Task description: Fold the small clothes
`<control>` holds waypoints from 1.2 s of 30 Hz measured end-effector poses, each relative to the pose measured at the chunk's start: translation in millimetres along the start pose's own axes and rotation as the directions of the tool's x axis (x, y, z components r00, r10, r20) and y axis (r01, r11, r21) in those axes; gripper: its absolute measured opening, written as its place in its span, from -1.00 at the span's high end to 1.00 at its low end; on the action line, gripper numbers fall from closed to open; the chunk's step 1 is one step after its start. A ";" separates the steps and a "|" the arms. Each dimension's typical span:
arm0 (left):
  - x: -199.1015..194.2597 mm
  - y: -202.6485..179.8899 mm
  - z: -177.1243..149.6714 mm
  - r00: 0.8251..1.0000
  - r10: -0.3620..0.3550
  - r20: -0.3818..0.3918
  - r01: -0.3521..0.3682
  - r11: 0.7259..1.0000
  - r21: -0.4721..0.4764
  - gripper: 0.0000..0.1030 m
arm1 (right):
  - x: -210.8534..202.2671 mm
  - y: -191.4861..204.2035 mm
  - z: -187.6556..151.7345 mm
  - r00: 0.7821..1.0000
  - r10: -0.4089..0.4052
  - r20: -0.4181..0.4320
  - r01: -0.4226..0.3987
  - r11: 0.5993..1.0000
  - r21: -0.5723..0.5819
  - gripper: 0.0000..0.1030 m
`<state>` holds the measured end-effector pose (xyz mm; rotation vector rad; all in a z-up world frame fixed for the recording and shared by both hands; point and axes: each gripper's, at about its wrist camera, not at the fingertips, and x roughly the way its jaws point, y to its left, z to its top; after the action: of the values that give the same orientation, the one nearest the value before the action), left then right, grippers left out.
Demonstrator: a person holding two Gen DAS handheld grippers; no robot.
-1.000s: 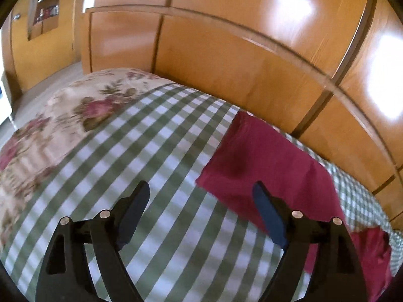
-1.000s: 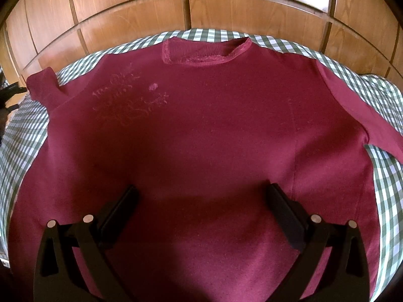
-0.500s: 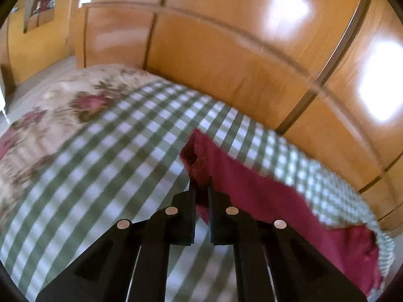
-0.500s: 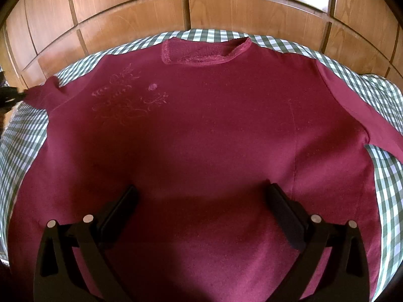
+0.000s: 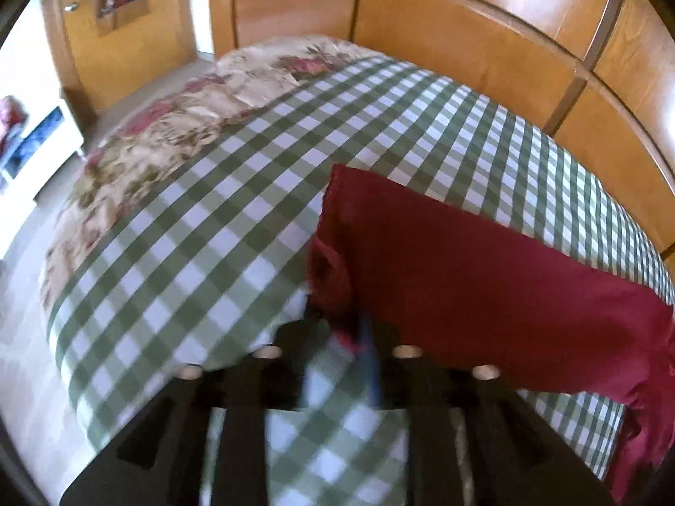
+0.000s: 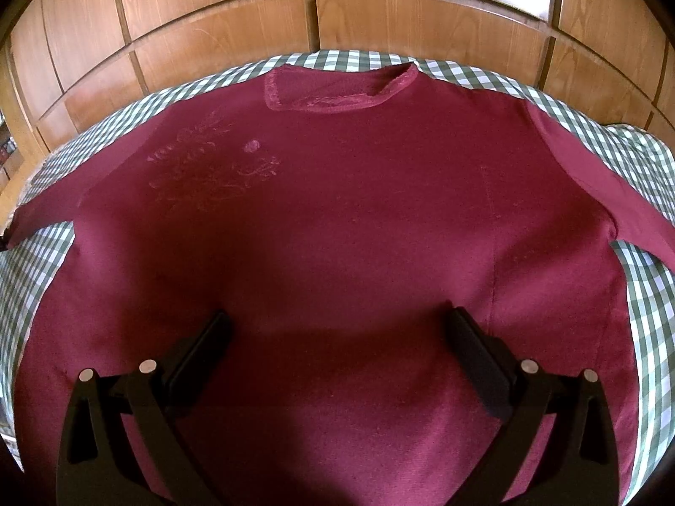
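A: Right wrist view: the maroon shirt (image 6: 337, 232) lies flat and face up on the bed (image 6: 641, 303), which carries a green-checked cover, collar (image 6: 337, 90) toward the wooden headboard (image 6: 211, 12). The right gripper (image 6: 337, 350) hovers over the lower body of the shirt with its jaws wide apart and nothing between them.

B: Handling properties?

A: Judged from its drape: light, soft, limp knit. It will sag from any single hold and drag on the cover. It is not fragile and not slippery. Recommended holds are the hems and seams, namely the sleeve cuff, the shoulder seam and the bottom corners, where the layers are doubled.

B: State of the left gripper?

A: Left wrist view: the left gripper (image 5: 337, 337) sits at the cuff of the left sleeve (image 5: 485, 278). The sleeve is stretched out across the cover. Its jaws have just been opening; they stand partly apart with a scrap of the cuff between them. Motion blur prevents confirming whether the pads press on it.

B: Differences from the earlier frames?

A: One second ago the left gripper was wide open short of the sleeve. Half a second ago it was pinched shut on the cuff. The sleeve has since been drawn outward and straightened, and the floral bedspread (image 5: 177, 135) shows more fully. The right gripper has not changed.
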<state>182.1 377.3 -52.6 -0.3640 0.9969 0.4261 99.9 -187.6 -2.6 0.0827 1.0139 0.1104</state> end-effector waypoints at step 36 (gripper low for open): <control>-137.9 -154.8 -252.8 0.840 -0.455 -0.294 0.539 0.761 0.362 -0.16 | -154.4 -129.9 -158.5 0.999 -0.014 -0.041 0.023 0.968 0.248 -0.07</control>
<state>11.5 98.6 -43.5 -0.2537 1.0991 -0.3312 -108.8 -333.7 28.4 0.3007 1.0637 -0.0332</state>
